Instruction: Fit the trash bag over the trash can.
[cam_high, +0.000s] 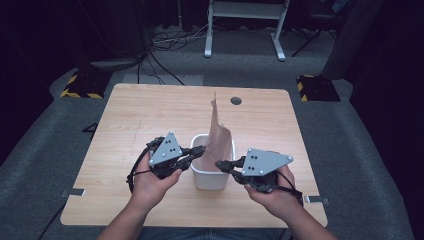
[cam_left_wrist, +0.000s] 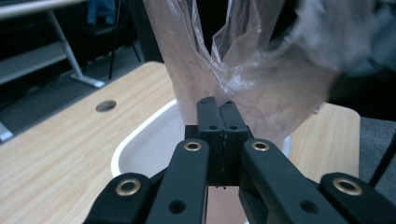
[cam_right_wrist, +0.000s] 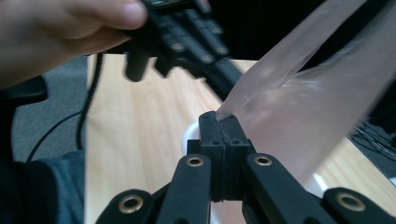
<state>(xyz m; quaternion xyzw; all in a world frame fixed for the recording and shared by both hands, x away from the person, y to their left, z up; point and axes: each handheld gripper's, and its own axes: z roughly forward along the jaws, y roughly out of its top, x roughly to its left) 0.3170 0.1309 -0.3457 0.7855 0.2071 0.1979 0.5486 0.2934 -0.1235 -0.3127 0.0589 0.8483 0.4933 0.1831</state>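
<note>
lining bin (cam_high: 212, 179) | bag (cam_high: 218, 137) is pinched by both closed grippers, left (cam_high: 199, 151) and right (cam_high: 221, 164), on opposite rim sides | long axis upright

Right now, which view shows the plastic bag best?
The high view: the whole bag stands up out of the white bin. Each gripper view gives a close, partial stretch of film at its own shut jaws.
</note>
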